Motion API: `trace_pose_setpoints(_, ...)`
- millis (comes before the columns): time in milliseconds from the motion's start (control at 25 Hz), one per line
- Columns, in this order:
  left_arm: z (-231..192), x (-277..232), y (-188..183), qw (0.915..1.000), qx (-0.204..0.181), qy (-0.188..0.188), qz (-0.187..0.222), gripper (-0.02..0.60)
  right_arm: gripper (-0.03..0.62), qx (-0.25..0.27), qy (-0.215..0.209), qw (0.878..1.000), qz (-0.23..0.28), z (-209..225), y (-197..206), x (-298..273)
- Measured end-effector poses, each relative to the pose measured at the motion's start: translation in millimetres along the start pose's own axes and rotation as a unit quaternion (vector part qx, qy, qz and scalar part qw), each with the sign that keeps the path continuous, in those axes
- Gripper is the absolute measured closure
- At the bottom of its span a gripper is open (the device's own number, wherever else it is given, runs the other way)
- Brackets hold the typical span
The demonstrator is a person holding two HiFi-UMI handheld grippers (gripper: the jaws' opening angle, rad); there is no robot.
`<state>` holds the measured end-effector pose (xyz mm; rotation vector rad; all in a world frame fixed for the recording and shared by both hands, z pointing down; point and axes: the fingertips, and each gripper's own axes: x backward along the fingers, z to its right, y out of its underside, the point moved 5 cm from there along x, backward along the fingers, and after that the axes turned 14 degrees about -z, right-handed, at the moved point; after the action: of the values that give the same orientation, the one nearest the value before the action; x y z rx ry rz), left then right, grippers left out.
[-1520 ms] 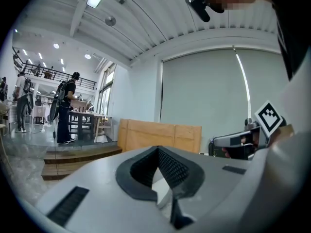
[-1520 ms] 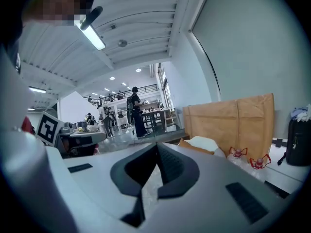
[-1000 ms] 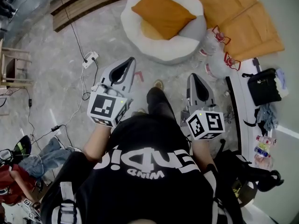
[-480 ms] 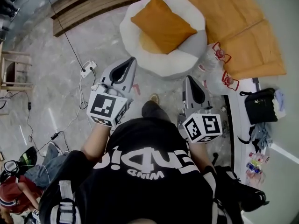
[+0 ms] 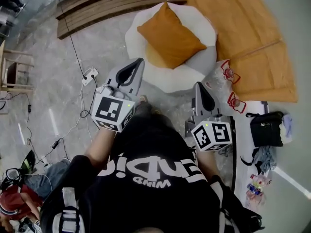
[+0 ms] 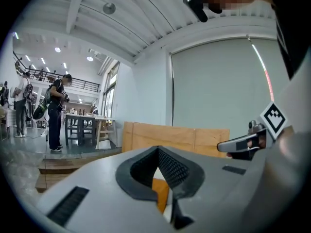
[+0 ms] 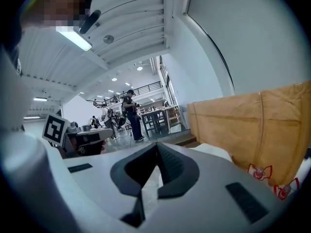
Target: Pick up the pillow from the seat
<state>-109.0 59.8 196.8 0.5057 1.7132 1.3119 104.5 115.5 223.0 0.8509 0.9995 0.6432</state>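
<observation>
Now both tools are empty, jaws pressed together. The orange pillow (image 5: 170, 35) lies tilted on the round white seat (image 5: 197, 67), ahead of both grippers and touching neither. The left gripper (image 5: 140, 62) points at it from near the seat's rim. The right gripper (image 5: 198, 85) is near the rim further right.

Two grippers: left gripper (image 5: 138, 64), right gripper (image 5: 199, 86). Ahead of both, one pillow (image 5: 170, 35) on one seat (image 5: 170, 79). Right of the right gripper, two clear red-printed bags (image 5: 225, 74), possibly jugs.
</observation>
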Motion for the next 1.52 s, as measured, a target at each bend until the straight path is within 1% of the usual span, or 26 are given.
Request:
trace_pose_setpoints(240, -23.3, -26.4, 1.5, 0.9999, 0.005, -0.002, 0.011, 0.574, 0.572, 0.002, 0.017, 1.0, 0.009, 14.8, -5.8, -22.9)
trace_pose_setpoints(400, -56.6, -68.4, -15.7, 0.9997, 0.002, 0.015, 0.016, 0.574, 0.572, -0.001, 0.032, 0.999, 0.013, 28.7, -38.0, -67.8)
trace_pose_setpoints(680, -110.0, -117.1, -44.1, 0.9989, -0.01, 0.042, 0.018, 0.574, 0.572, 0.026, 0.051, 0.998, 0.026, 25.5, -86.9, -131.9)
trace_pose_setpoints(800, -121.7, -137.6, -52.9, 0.9987, -0.014, 0.047, 0.011, 0.574, 0.572, 0.028, 0.054, 0.998, 0.025, 32.4, -100.0, -148.9)
trace_pose_setpoints(1000, -129.5, -159.9, -64.9, 0.9985, -0.018, 0.052, 0.009, 0.574, 0.572, 0.029, 0.05, 0.998, 0.024, 45.3, -115.0, -171.1)
trace_pose_setpoints(1120, -130.7, -178.0, -64.9, 0.9986, -0.014, 0.05, 0.004, 0.574, 0.572, 0.03, 0.049, 0.998, 0.016, 58.8, -115.9, -181.3)
trace_pose_setpoints(1240, -133.8, -197.4, -61.9, 0.9988, -0.005, 0.046, -0.015, 0.574, 0.572, 0.033, 0.045, 0.998, 0.001, 72.8, -110.5, -198.7)
trace_pose_setpoints(1400, -144.2, -230.7, -38.2, 0.9984, -0.009, 0.049, -0.025, 0.574, 0.572, 0.035, 0.041, 0.998, -0.016, 90.6, -95.2, -232.8)
trace_pose_setpoints(1520, -148.8, -256.2, -12.5, 0.9971, -0.002, 0.056, -0.052, 0.574, 0.572, 0.031, 0.041, 0.998, -0.024, 107.7, -73.2, -260.0)
